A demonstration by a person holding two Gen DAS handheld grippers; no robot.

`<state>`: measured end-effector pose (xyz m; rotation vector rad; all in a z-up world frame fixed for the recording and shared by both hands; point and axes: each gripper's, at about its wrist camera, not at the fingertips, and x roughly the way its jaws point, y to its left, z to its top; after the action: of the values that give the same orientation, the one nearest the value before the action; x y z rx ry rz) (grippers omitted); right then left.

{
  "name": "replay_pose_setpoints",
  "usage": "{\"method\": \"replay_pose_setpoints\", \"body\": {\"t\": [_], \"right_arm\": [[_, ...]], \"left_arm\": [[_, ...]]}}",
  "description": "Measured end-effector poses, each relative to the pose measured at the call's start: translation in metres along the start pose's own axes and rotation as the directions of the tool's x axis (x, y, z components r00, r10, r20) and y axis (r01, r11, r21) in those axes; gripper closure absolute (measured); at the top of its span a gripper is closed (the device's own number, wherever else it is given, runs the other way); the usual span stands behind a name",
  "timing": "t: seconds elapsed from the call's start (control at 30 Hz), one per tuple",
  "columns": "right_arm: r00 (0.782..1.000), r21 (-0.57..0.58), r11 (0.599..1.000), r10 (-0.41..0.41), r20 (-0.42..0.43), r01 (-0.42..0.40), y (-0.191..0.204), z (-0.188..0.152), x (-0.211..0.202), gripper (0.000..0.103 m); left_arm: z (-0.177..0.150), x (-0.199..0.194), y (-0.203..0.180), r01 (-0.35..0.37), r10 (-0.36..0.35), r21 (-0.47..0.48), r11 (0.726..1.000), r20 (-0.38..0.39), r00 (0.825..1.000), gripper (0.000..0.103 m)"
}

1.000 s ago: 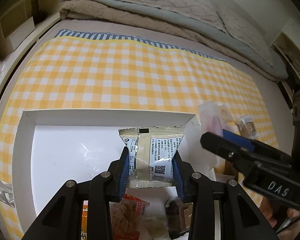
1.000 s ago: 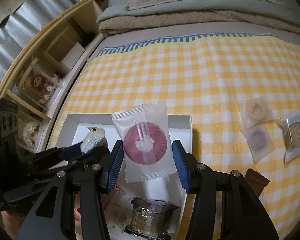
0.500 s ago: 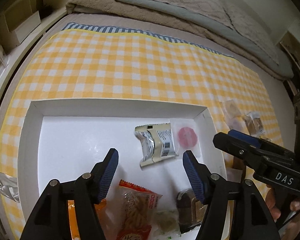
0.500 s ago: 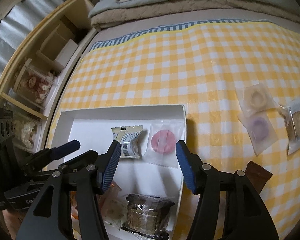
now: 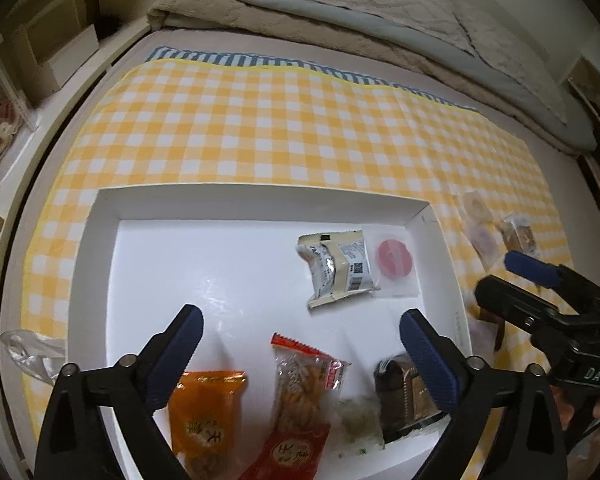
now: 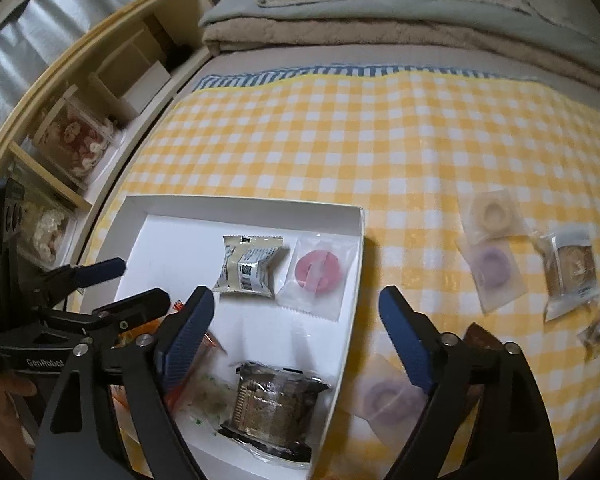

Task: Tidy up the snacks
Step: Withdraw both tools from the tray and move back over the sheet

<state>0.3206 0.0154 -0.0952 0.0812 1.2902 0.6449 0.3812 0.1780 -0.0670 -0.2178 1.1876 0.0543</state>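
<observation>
Released silver packet (image 5: 337, 270) and pink ring packet (image 5: 394, 262), now flat

A cream foil packet (image 6: 251, 265) and a clear pouch with a pink ring (image 6: 318, 271) are laid side by side, touching, in the white box (image 6: 244, 203)'s far right corner. Other wrapped snacks are seen along its near edge.

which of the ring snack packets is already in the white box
The pink ring packet, lying beside the silver-and-cream packet inside the white box. The cream and purple rings lie outside on the checked cloth.

One white box (image 6: 352, 272), six snacks inside, six outside.
</observation>
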Motion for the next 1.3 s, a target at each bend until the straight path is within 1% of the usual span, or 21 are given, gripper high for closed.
{"method": "replay_pose_setpoints", "body": {"t": [0.07, 0.1, 0.13, 0.37, 0.67, 0.83, 1.0, 1.1, 1.17, 1.3], "right_arm": [[1.0, -0.005, 1.0, -0.006, 0.005, 0.006, 0.0, -0.002, -0.004, 0.007], [1.0, -0.007, 1.0, -0.012, 0.01, 0.012, 0.0, -0.003, -0.007, 0.002], [1.0, -0.009, 1.0, -0.016, 0.013, 0.016, -0.001, -0.004, -0.009, 0.0], [0.997, -0.042, 0.997, -0.06, 0.058, 0.062, 0.001, -0.011, -0.03, 0.0], [0.993, -0.054, 0.996, -0.069, 0.097, 0.075, 0.002, -0.022, -0.058, 0.0], [0.989, -0.071, 0.994, -0.074, 0.132, 0.084, 0.002, -0.029, -0.079, 0.0], [0.984, -0.061, 0.995, -0.066, 0.168, 0.077, -0.008, -0.037, -0.105, 0.0], [0.98, -0.055, 0.995, -0.066, 0.189, 0.077, -0.016, -0.043, -0.12, 0.0], [0.978, -0.045, 0.996, -0.067, 0.198, 0.077, -0.023, -0.046, -0.129, 0.0], [0.974, -0.011, 0.997, -0.075, 0.215, 0.079, -0.041, -0.053, -0.145, 0.0]], "left_arm": [[-0.002, -0.006, 0.0, -0.005, 0.005, -0.005, 1.0, 0.01, 1.0, 0.0], [-0.004, -0.01, 0.0, -0.009, 0.009, -0.004, 1.0, 0.016, 1.0, 0.0], [-0.005, -0.014, -0.001, -0.013, 0.013, -0.002, 1.0, 0.023, 1.0, 0.0], [-0.018, -0.044, -0.006, -0.022, 0.021, 0.01, 1.0, 0.064, 0.998, 0.0], [-0.034, -0.085, -0.022, -0.039, 0.033, 0.05, 0.998, 0.114, 0.993, 0.0], [-0.039, -0.105, -0.033, -0.022, 0.015, 0.055, 0.998, 0.136, 0.991, 0.0], [-0.047, -0.126, -0.047, 0.017, -0.03, 0.078, 0.997, 0.169, 0.985, 0.0], [-0.05, -0.132, -0.056, 0.026, -0.044, 0.106, 0.994, 0.179, 0.983, 0.0], [-0.052, -0.134, -0.063, 0.043, -0.066, 0.129, 0.991, 0.18, 0.981, 0.0], [-0.056, -0.131, -0.078, 0.064, -0.096, 0.178, 0.982, 0.175, 0.98, 0.0]]}}
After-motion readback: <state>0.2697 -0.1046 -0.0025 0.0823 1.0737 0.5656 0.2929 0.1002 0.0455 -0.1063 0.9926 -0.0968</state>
